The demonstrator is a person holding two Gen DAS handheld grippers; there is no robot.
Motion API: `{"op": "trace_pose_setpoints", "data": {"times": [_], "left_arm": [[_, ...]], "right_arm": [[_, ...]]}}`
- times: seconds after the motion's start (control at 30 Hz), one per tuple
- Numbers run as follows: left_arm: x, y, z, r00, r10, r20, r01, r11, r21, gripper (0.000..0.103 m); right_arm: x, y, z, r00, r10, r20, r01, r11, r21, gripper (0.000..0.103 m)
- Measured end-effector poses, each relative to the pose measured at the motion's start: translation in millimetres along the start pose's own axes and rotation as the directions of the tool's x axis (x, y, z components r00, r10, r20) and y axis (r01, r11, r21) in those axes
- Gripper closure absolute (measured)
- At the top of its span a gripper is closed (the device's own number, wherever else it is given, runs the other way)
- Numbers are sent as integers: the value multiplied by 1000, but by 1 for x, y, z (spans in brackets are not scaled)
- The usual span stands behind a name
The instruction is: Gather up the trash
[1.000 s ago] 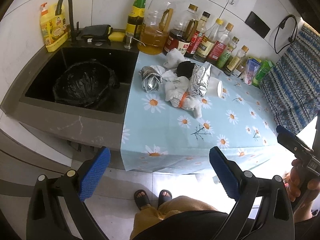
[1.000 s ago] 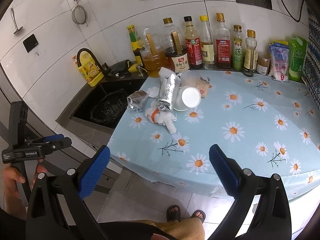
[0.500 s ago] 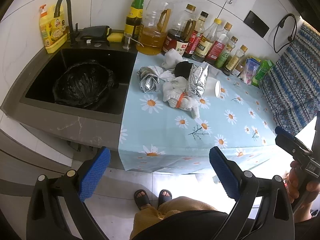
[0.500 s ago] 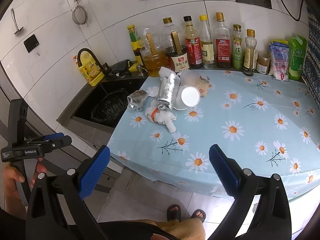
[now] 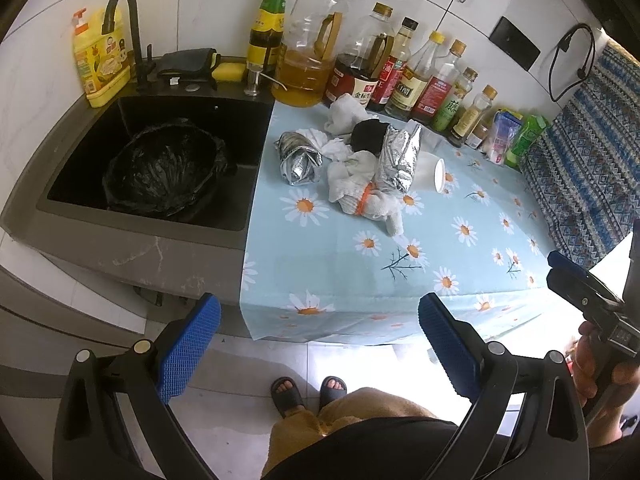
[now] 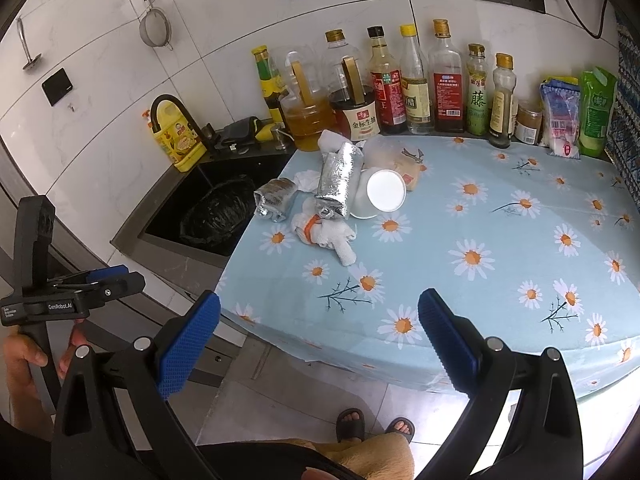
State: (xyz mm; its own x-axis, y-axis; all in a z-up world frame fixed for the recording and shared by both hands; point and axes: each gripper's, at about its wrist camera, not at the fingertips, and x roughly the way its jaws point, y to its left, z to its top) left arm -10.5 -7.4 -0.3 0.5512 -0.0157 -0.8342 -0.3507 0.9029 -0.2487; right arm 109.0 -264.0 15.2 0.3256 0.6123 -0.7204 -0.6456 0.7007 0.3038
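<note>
Trash (image 5: 360, 160) sits piled on the far counter (image 5: 360, 280); none is in the black bag (image 5: 164, 172). Left tool (image 5: 319, 344) and right tool (image 6: 319, 344) are wide apart, holding nothing.

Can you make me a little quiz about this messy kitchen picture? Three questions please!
1. True or false: the left gripper and the right gripper are both open and holding nothing.
2. Where is the black trash bag? A) on the floor B) in the sink C) on the flowered tablecloth
3. Fill in: the white paper cup lies on its ____ beside the tall foil packet.

Key: 1 true; 2 B; 3 side.
</note>
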Motion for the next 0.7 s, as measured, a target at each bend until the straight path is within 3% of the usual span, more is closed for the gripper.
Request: {"op": "trace_pose_setpoints", "data": {"times": [0.7], "left_arm": [[4,3,15,1000,8,-18,-7,1000,15,7]], "right_arm": [[14,7,9,1000,-2,-25,3,1000,12,5]]}}
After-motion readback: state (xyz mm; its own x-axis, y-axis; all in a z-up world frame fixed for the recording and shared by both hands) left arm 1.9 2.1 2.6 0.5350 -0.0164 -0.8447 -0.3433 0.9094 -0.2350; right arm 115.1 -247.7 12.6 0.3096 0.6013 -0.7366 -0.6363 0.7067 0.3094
